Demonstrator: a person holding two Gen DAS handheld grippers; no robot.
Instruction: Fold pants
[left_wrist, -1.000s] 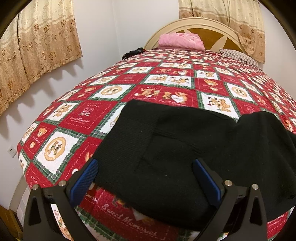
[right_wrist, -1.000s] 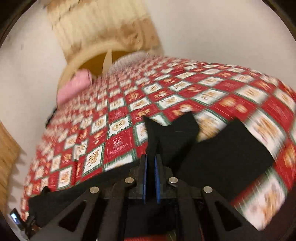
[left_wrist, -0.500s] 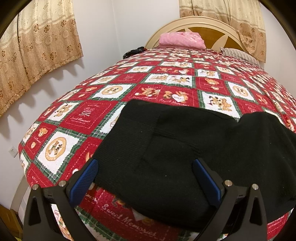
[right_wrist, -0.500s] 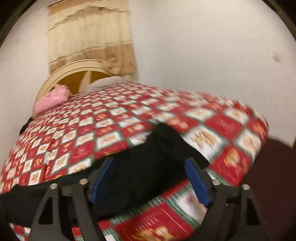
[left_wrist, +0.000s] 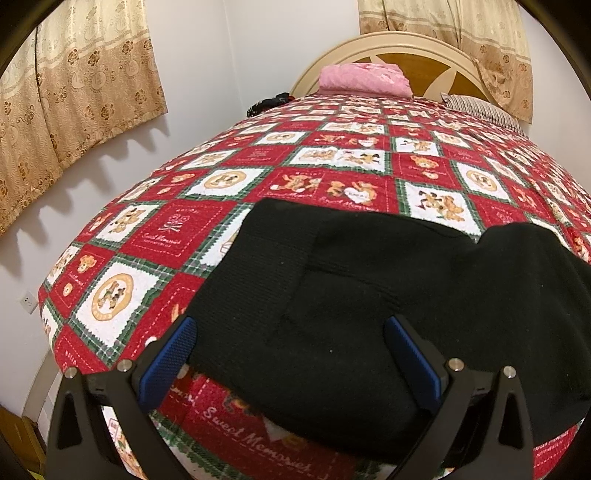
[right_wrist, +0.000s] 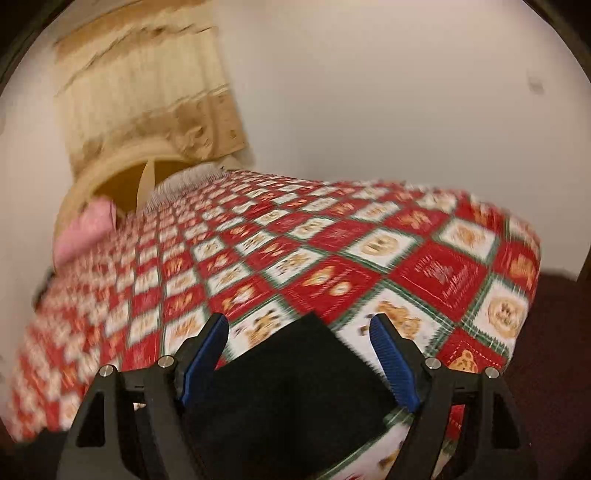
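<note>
Black pants (left_wrist: 388, 295) lie flat on the red patchwork quilt (left_wrist: 332, 155) near the bed's foot edge. In the left wrist view my left gripper (left_wrist: 291, 354) is open, its blue pads either side of the pants' near edge, holding nothing. In the blurred right wrist view a corner of the pants (right_wrist: 295, 373) lies between the open blue pads of my right gripper (right_wrist: 299, 354), which holds nothing.
A pink folded blanket (left_wrist: 364, 79) and a striped pillow (left_wrist: 480, 109) lie by the wooden headboard (left_wrist: 413, 59). A dark item (left_wrist: 267, 103) sits at the bed's far left edge. Curtains (left_wrist: 74, 92) hang on the left wall. Dark floor (right_wrist: 554, 350) lies right of the bed.
My right gripper was shut on the pants a second ago; it has opened, let go and swung right toward the bed's corner. The left gripper has barely moved.
</note>
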